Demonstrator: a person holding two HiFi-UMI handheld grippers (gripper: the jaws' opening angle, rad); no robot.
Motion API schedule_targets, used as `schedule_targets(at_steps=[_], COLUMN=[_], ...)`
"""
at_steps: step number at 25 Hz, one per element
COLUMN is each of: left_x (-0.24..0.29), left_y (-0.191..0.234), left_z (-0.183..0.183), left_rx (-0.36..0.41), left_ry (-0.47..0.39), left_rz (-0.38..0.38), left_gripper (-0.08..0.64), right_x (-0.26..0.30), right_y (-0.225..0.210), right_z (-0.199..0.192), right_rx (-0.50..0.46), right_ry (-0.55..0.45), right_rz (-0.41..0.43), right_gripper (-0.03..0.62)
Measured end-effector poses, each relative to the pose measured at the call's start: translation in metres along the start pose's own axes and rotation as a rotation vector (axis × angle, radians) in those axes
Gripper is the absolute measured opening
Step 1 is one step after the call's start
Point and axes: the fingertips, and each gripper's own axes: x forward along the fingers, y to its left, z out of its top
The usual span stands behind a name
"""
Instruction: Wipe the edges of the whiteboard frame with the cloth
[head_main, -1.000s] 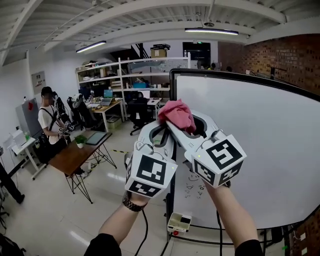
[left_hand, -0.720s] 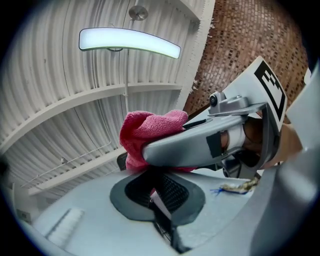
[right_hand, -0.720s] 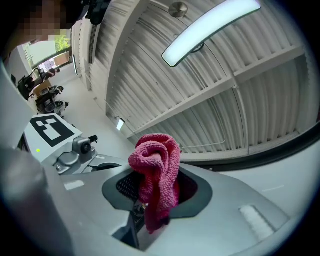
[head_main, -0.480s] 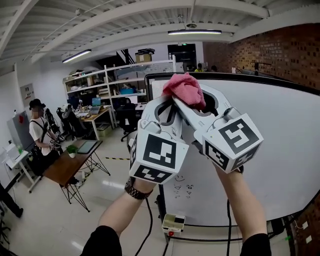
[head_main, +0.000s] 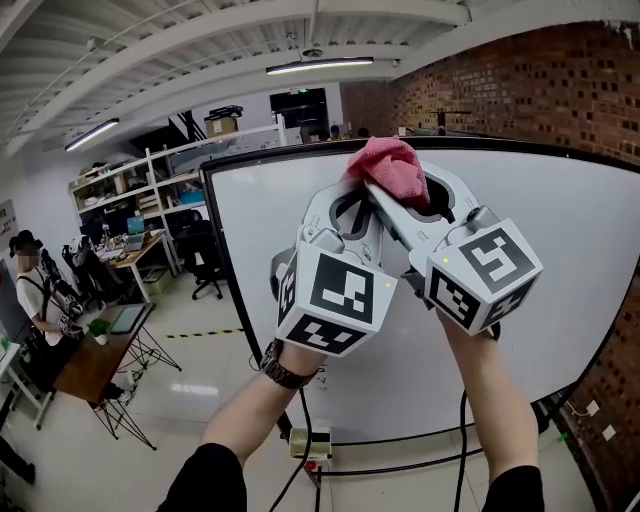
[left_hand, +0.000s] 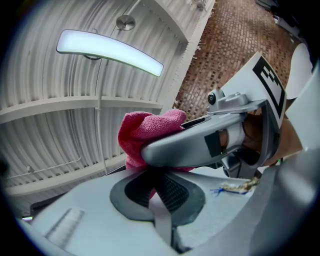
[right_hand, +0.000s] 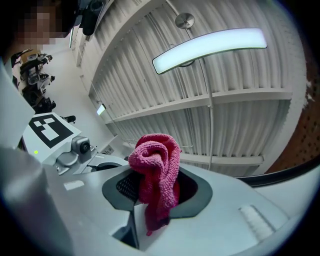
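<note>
Left tool (head_main: 350, 203) and right tool (head_main: 380, 192) both clamp the pink cloth (head_main: 392, 168) at the whiteboard frame (head_main: 280, 150), 12 o'clock; shelving (head_main: 160, 165) at 9 o'clock.

A brick wall (head_main: 520, 90) runs along my right, and overhead a white ribbed ceiling (head_main: 150, 50) carries long strip lights (head_main: 320, 66). Off to my left stand white shelves (head_main: 150, 175) crowded with gear, a cardboard box (head_main: 222, 124) on top and a black office chair (head_main: 205, 255) in front. Nearer, a person (head_main: 35, 295) in a dark cap stands beside a wooden table (head_main: 85, 365) on thin black legs; it bears a small potted plant (head_main: 99, 328) and a flat dark laptop or tablet (head_main: 127, 318). Below me, on the pale floor (head_main: 170, 430), sits a small white box with a red button (head_main: 306, 444).
</note>
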Motion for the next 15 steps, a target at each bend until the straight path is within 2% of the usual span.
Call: schedule_targets(at_steps=[5, 8, 11, 15], left_x=[0.029, 0.003, -0.022, -0.006], left_y=[-0.029, -0.026, -0.016, -0.053], left_z=[0.009, 0.004, 0.018, 0.057], left_rx=[-0.027, -0.065, -0.102, -0.128], left_ry=[-0.054, -0.107, -0.135, -0.151], left_rz=[-0.071, -0.122, -0.106, -0.095], left_gripper=[-0.003, -0.003, -0.003, -0.003], right_x=[-0.023, -0.021, -0.016, -0.063], right_y=[-0.032, -0.005, 0.016, -0.013], right_z=[-0.010, -0.008, 0.024, 0.013], right_rx=[-0.038, -0.073, -0.092, -0.119], right_ry=[0.057, 0.098, 0.107, 0.190], right_rz=[-0.081, -0.141, -0.143, -0.140], right_gripper=[0.126, 0.126, 0.126, 0.126])
